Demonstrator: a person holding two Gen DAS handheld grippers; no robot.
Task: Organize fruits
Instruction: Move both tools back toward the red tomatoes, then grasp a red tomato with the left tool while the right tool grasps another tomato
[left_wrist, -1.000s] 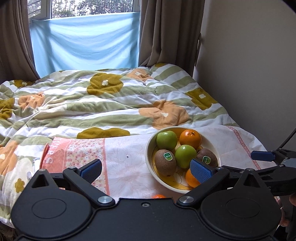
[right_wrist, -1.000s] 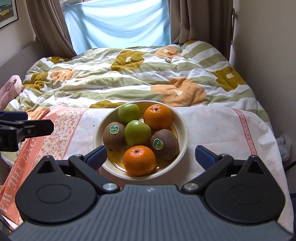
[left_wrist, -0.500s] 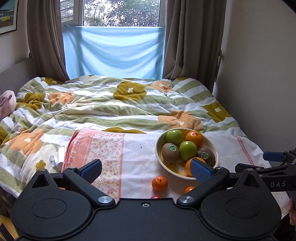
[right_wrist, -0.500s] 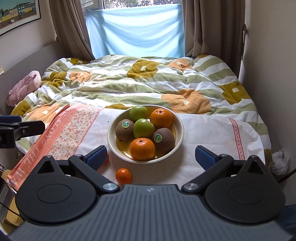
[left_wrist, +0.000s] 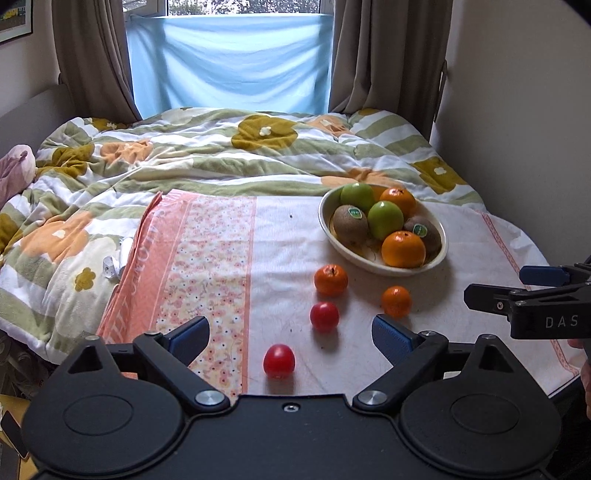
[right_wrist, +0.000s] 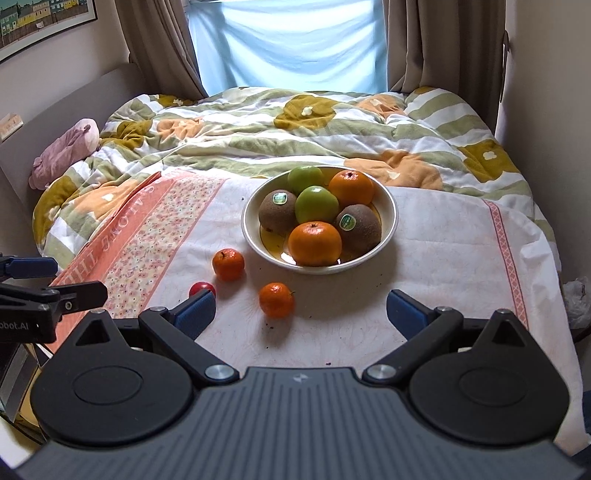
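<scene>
The bowl (right_wrist: 392, 221) is cream with a yellow inside, holding two green apples (right_wrist: 317, 208), two brown kiwis (right_wrist: 360, 227) with green stickers and two oranges (right_wrist: 314, 243). At its 7 o'clock lie two orange mandarins (right_wrist: 228, 264) and two red tomatoes (left_wrist: 279, 361). The cloth (left_wrist: 280, 236) is white with a pink floral band. The quilt (right_wrist: 295, 125) has green stripes with mustard and orange flowers.

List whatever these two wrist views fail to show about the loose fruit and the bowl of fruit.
- Right wrist view: the small red fruit is half hidden behind the right gripper's blue finger pad; a second red fruit appears only in the left wrist view.
- Both views: the green kiwi stickers are too small to read.
- Both views: the cream bowl's yellow bottom is mostly covered by the piled fruit.
- Left wrist view: the right edge crops the right gripper.
</scene>
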